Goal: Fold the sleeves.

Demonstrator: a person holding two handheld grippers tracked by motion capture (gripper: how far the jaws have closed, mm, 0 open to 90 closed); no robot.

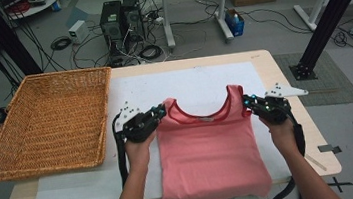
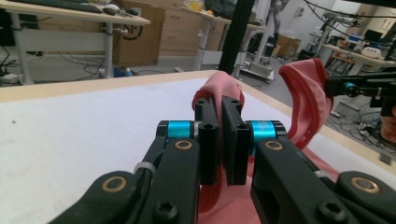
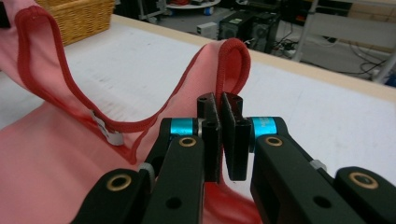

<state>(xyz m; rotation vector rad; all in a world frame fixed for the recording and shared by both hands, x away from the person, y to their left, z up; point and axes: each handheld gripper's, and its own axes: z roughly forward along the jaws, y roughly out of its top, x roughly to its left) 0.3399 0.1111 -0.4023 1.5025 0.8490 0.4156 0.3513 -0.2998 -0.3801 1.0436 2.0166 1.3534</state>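
Note:
A pink sleeveless top (image 1: 211,156) with red trim lies on the white sheet (image 1: 182,81), its hem hanging over the table's near edge. My left gripper (image 1: 162,112) is shut on the top's left shoulder strap (image 2: 219,88), which is pinched between the black jaws. My right gripper (image 1: 248,102) is shut on the right shoulder strap (image 3: 232,65). Both straps are lifted a little off the sheet, and the neckline (image 1: 202,119) sags between them. In the left gripper view the other strap (image 2: 308,100) and the right gripper (image 2: 348,87) show at the far right.
A large wicker basket (image 1: 48,119) sits on the table's left part, partly over the edge. The wooden table edge (image 1: 290,96) runs close to my right hand. Computers, cables and desk legs stand on the floor beyond the table.

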